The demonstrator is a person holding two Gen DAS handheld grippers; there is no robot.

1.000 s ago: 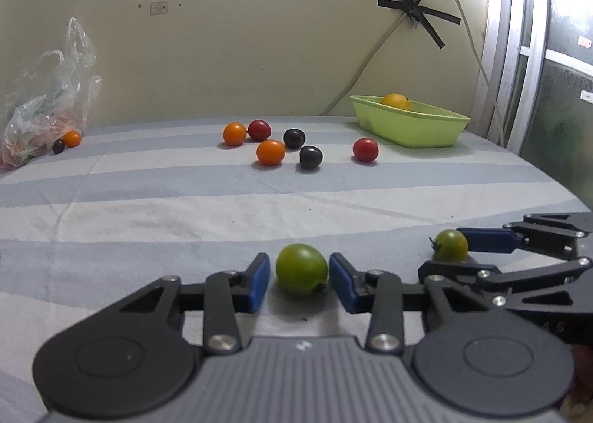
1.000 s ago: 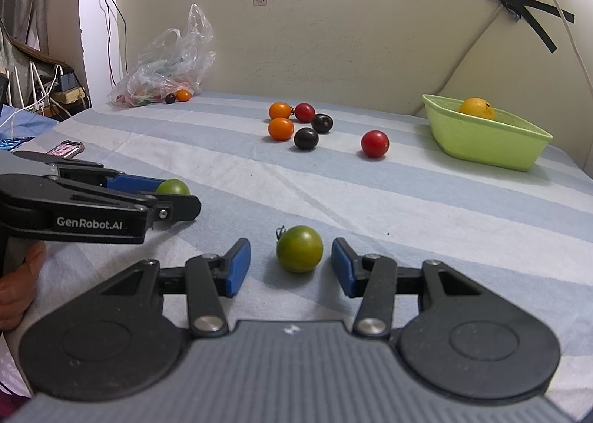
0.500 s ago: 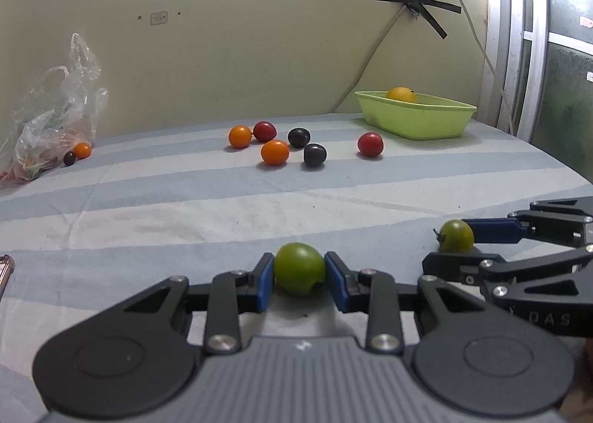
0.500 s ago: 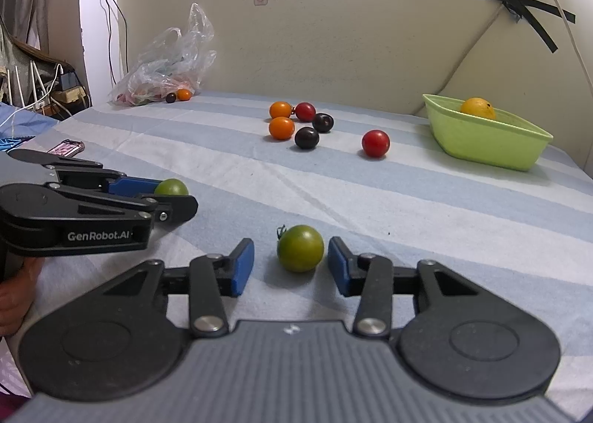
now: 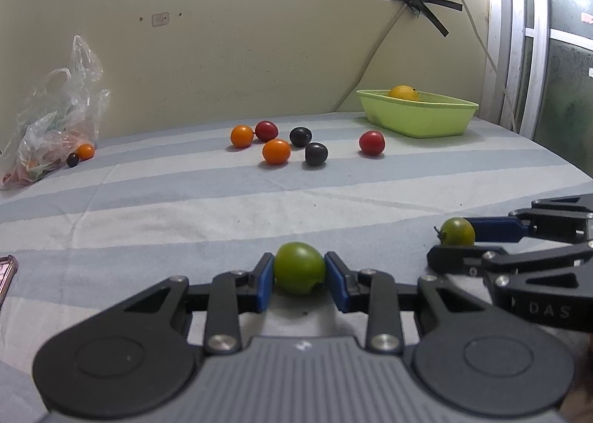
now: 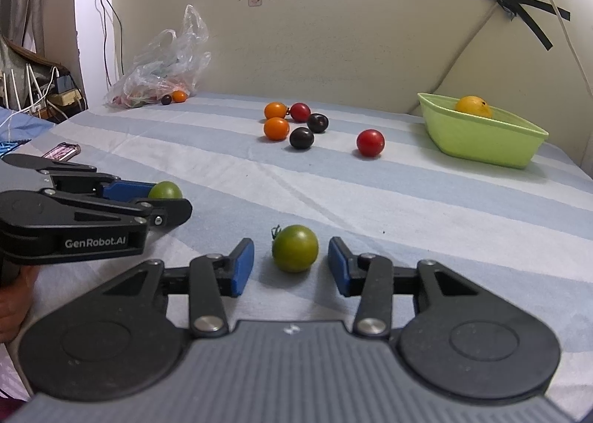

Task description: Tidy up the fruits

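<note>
Left gripper [image 5: 299, 276]: blue pads pressed against both sides of a green tomato [image 5: 299, 267], which sits on the striped cloth [image 5: 185, 208].

Right gripper [image 6: 291, 265]: jaws closing, gaps on both sides of a second green tomato [image 6: 295, 248] between them; pads not touching.

Ahead of both tools: loose cluster of orange, red and dark tomatoes [image 6: 296, 124]. Further ahead to the right: green tray [image 6: 481, 141] with one yellow fruit [image 6: 473, 106], possibly a lemon.

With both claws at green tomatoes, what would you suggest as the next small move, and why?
Probably let the right claw finish closing: its pads flank the darker green tomato with gaps either side, while the left claw already pinches the lighter green tomato.
</note>
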